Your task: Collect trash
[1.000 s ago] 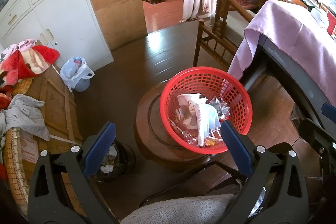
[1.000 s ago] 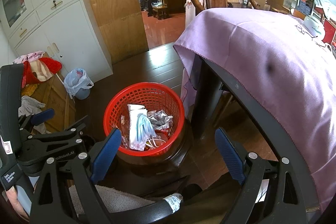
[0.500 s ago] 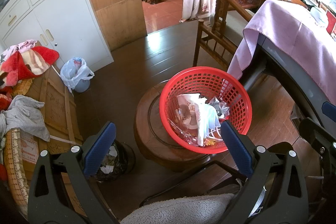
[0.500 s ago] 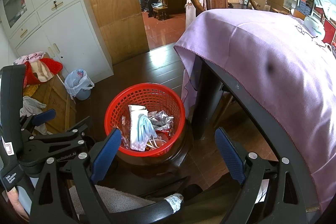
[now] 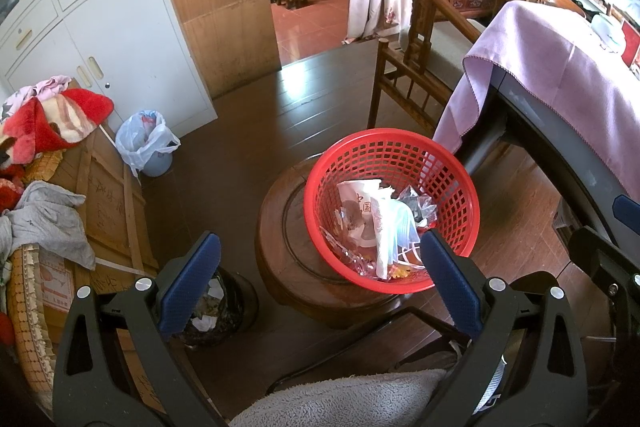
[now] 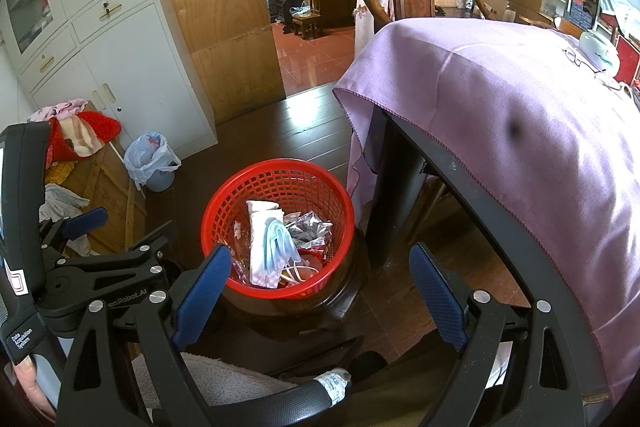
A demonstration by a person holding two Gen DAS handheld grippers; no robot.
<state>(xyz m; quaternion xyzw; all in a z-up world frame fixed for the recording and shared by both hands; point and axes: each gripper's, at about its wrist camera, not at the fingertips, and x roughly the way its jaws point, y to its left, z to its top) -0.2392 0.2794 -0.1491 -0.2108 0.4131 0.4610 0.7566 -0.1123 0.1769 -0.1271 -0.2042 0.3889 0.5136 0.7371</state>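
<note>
A red mesh basket sits on a round dark wooden stool. Inside lie a crushed paper cup, a blue face mask and crinkled foil wrappers. My left gripper hangs open above the stool, its right pad near the basket's front rim, nothing between the pads. My right gripper is open too, above the basket's near side and empty. The left gripper's body shows at the left of the right wrist view.
A table under a purple cloth stands right of the basket. A wooden chair is behind it. A bag-lined bin sits by the white cabinet. A dark bin with scraps stands below left, beside a wooden crate with clothes.
</note>
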